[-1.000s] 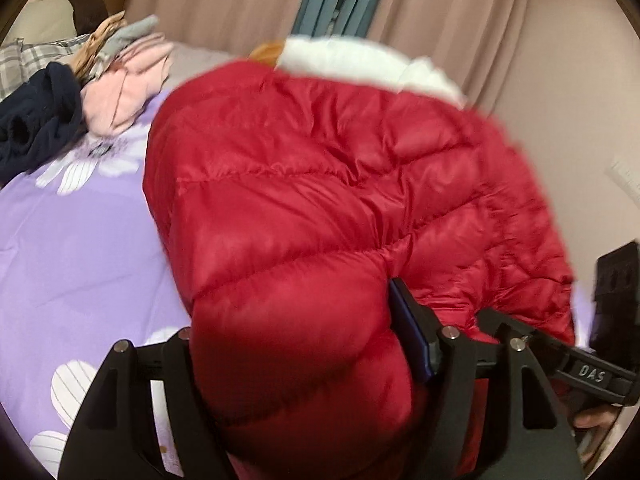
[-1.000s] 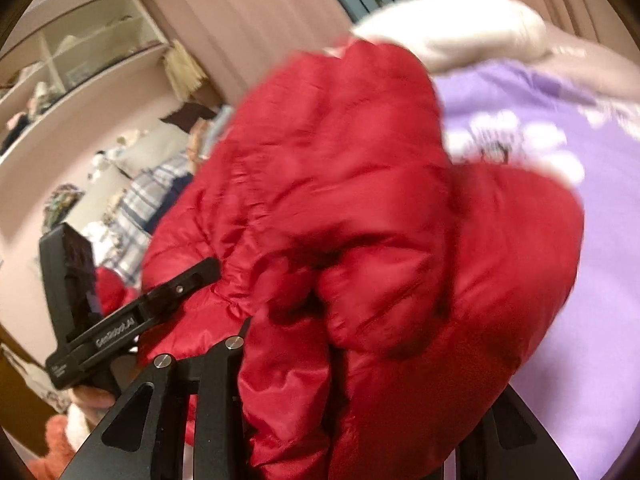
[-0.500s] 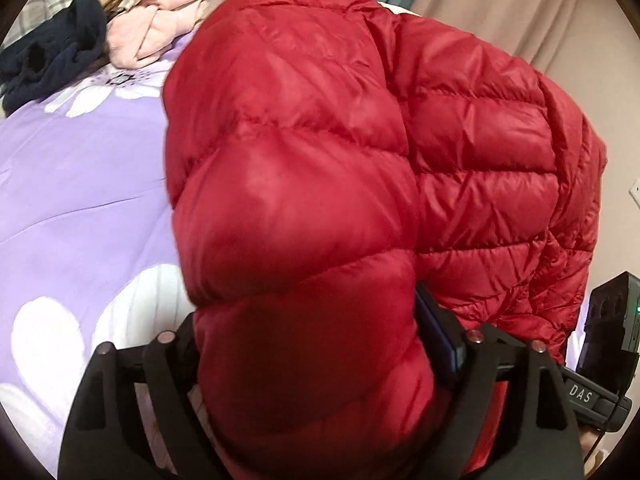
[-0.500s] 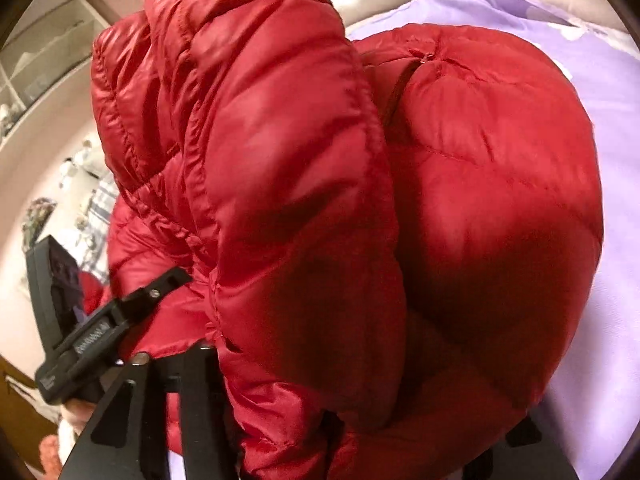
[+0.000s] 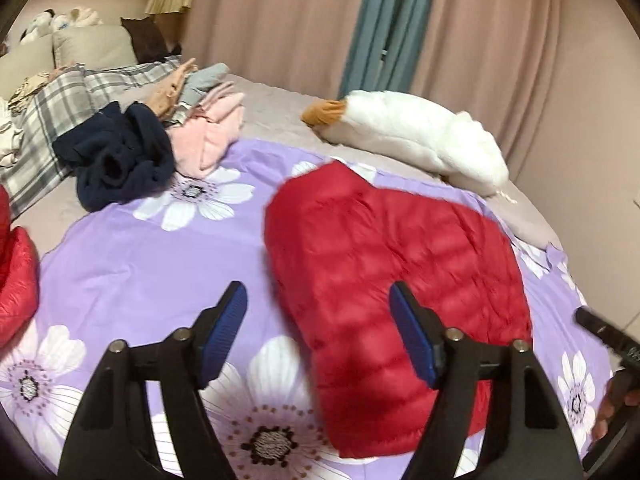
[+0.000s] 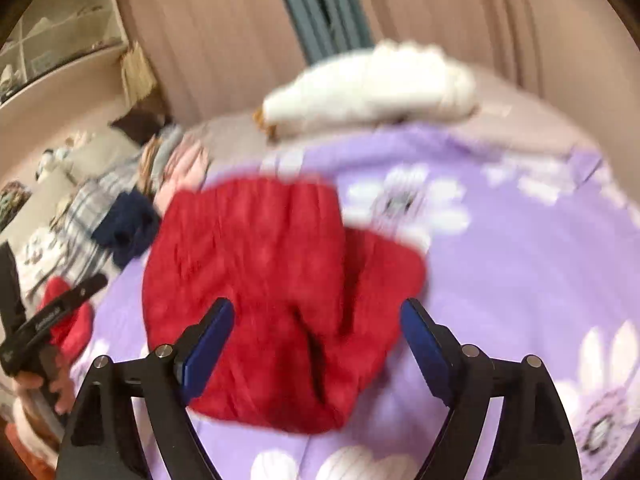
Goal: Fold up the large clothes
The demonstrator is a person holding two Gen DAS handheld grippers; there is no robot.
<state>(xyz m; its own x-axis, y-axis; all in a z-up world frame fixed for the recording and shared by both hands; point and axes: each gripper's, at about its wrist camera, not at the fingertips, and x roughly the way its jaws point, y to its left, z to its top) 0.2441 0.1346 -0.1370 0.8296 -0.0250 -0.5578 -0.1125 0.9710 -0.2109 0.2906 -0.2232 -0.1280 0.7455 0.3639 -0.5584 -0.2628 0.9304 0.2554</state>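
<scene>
Folded red jacket lies lengthwise away from camera, seemingly flat.

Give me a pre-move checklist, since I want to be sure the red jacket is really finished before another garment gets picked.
1. Left tongs free of cloth: ok, open after closing a little, nothing between them.
2. Right tongs free: ok, just opened, empty.
3. Red puffer jacket lying on the purple floral sheet: ok.
4. Fold neat and square: cannot tell, both views are blurred.
5. Next garments available: ok, navy garment and pink garment lie in a heap behind.
</scene>
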